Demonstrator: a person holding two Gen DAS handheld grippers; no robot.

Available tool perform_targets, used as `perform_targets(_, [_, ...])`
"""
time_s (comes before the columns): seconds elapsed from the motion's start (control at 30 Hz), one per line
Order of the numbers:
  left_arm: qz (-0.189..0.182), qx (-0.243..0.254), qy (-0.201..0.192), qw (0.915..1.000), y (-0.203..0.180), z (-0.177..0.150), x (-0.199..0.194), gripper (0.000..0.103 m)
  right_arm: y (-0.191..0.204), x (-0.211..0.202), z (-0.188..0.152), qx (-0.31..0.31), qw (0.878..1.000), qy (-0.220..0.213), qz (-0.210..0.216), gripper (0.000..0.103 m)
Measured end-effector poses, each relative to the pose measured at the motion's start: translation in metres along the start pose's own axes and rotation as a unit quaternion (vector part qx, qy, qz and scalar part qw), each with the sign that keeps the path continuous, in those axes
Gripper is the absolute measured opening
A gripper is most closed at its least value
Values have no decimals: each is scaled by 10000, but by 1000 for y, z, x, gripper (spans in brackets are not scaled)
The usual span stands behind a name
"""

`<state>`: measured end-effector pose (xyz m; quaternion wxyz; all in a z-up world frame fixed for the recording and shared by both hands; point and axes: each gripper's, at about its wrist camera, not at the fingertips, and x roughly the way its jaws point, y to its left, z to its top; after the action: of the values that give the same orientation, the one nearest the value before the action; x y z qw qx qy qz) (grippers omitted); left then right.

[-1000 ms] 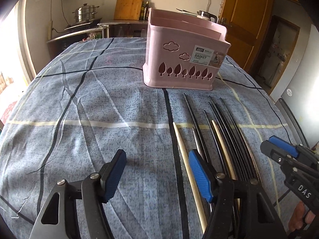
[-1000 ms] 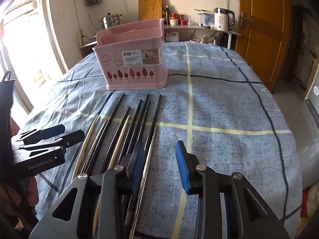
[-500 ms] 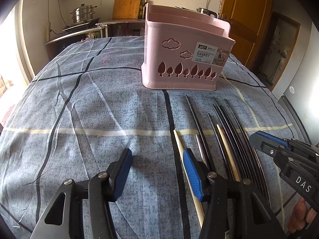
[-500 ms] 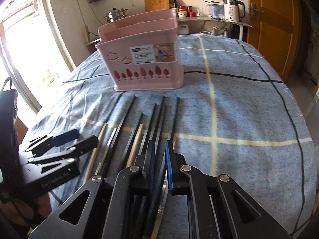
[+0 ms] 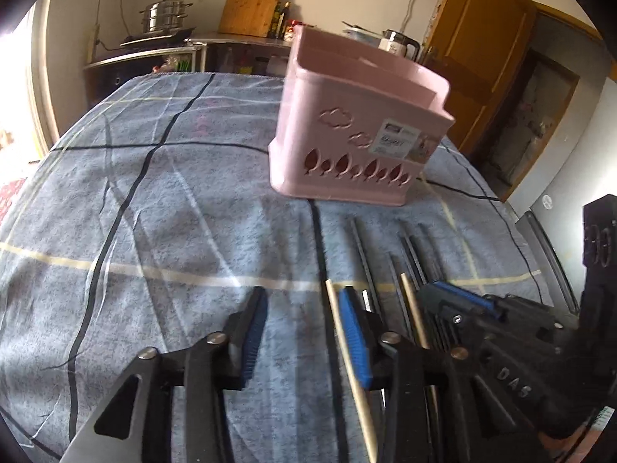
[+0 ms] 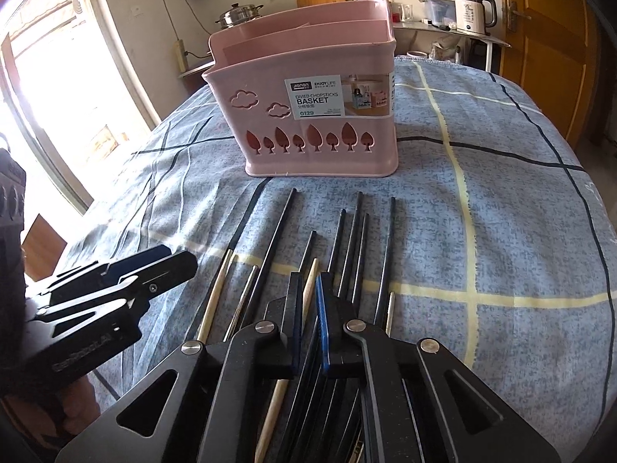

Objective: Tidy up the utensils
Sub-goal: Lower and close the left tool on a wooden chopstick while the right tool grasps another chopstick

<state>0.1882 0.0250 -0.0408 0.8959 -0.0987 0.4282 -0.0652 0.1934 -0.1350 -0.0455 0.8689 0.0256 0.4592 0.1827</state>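
A pink divided chopstick basket (image 6: 320,115) stands upright on the blue checked cloth; it also shows in the left wrist view (image 5: 358,131). Several black chopsticks (image 6: 358,239), some pale wooden and metal ones (image 6: 216,301) lie in a row in front of it. My right gripper (image 6: 308,308) is low over the row, its jaws narrowed around a wooden chopstick (image 6: 310,281), a slim gap still visible. My left gripper (image 5: 304,332) is open, low over the cloth, its right finger beside the leftmost wooden chopstick (image 5: 339,324). It shows in the right wrist view (image 6: 166,266).
The table's right edge (image 6: 601,308) drops off near a wooden door (image 6: 547,46). A counter behind holds a steamer pot (image 5: 166,15), cutting board (image 5: 250,5) and kettle (image 6: 472,9). A bright window (image 6: 50,88) is at the left.
My right gripper's jaws have closed from wide open to a narrow gap and moved left over the row. My left gripper has narrowed and shifted toward the leftmost wooden chopstick.
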Motion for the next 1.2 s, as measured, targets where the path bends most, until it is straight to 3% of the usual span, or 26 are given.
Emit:
perform_targets(0.2, [329,148,316,9989,-8,-3,22,45,-3,-6,-1,61,10000,-49,-7,7])
perform_targets(0.3, [503,373,212,9978,-14,-5,23,43,-4,-8,-1,62,10000,-61,-5,7])
perform_targets(0.37, [483,478,209,9975,-17,-5,24,24,-4,-6,-1,84,10000,-27,10,7])
perform_targets(0.4, [546,552,268,9966,-18,-5,24,8,-4,-5,-1,85,10000,-12,24,7])
perform_targets(0.43, [612,605,278,9959,-19,-5,24,6,-3,-4,-1,73,10000,-2,31,7])
perform_targets(0.6, [515,499,288,9970,-3,-5,19,6,2,3,0,38,9999,86,51,7])
perform_targets(0.83, [-30,116,188,9998,8,3,6,9,3,14,3,34,9998,213,-41,7])
perform_targets(0.93, [-54,150,212,9996,3,4,7,15,4,16,6,40,9997,242,-88,7])
perform_targets(1.2, [-144,-30,538,9984,-1,3,22,17,6,18,7,-35,9988,413,-263,7])
